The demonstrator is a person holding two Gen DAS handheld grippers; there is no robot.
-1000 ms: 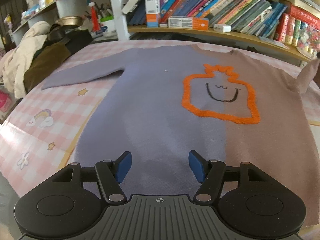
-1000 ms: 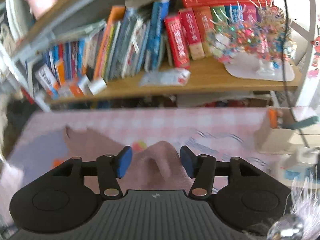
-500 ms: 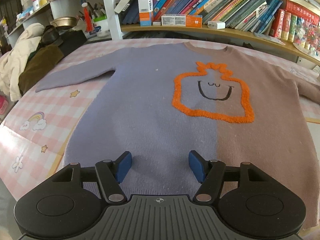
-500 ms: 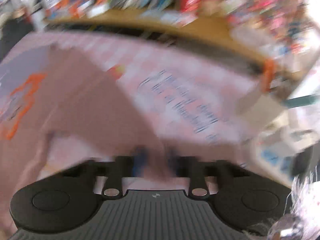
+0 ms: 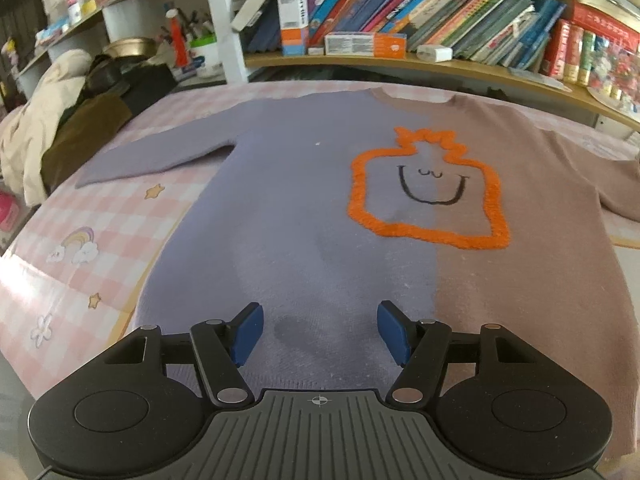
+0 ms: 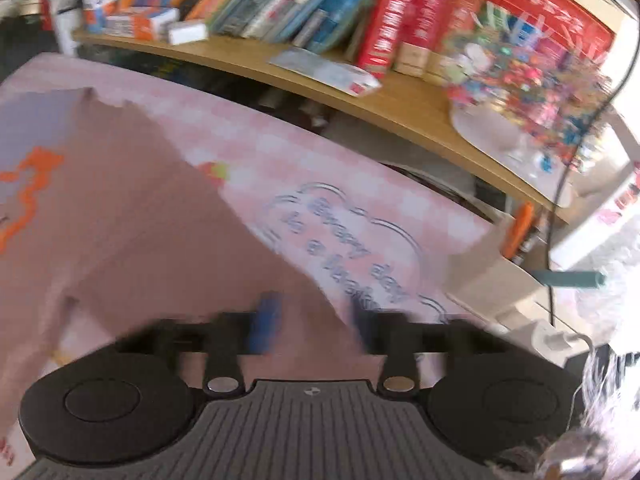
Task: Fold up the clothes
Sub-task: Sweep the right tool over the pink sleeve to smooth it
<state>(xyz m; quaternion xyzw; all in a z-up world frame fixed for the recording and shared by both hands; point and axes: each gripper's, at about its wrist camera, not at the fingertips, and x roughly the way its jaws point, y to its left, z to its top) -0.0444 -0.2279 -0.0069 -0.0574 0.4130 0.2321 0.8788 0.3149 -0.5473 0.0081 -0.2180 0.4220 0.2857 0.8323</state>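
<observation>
1. On the checked pink cloth (image 5: 100, 216) the sweater (image 5: 304, 216) lies flat, front up, its lilac half toward the left sleeve (image 5: 156, 160) and its brown half toward the right sleeve (image 6: 224, 264); a second ago the right sleeve stood bunched up between the right gripper's pads, and now it lies spread out along the cloth.
2. Left gripper (image 5: 319, 330): jaws wide apart, as before, hovering over the lilac hem with nothing between the pads; its view has hardly changed.
3. Right gripper (image 6: 312, 320): jaws opening after a brief close half a second ago; the brown sleeve lies between and under the pads (image 6: 264, 320), which do not press on it.
4. Orange outline (image 5: 428, 196) with a smiling face sits across the colour seam, on the chest.
5. Behind the cloth: a wooden shelf (image 5: 460, 68) of leaning books (image 5: 400, 12), and small boxes (image 5: 364, 44) lying flat; a heap of clothes (image 5: 48, 120) lies at the far left edge.
6. At the right, seen from the right wrist: a bright, many-coloured ornament (image 6: 516, 76) on the shelf and printed lettering (image 6: 352, 252) on the cloth, beside the sleeve.
7. Motion blur smears the right wrist view, so the pads' edges and the sleeve cuff cannot be made out; the sweater's right sleeve is cut off at the edge of the left wrist view.
</observation>
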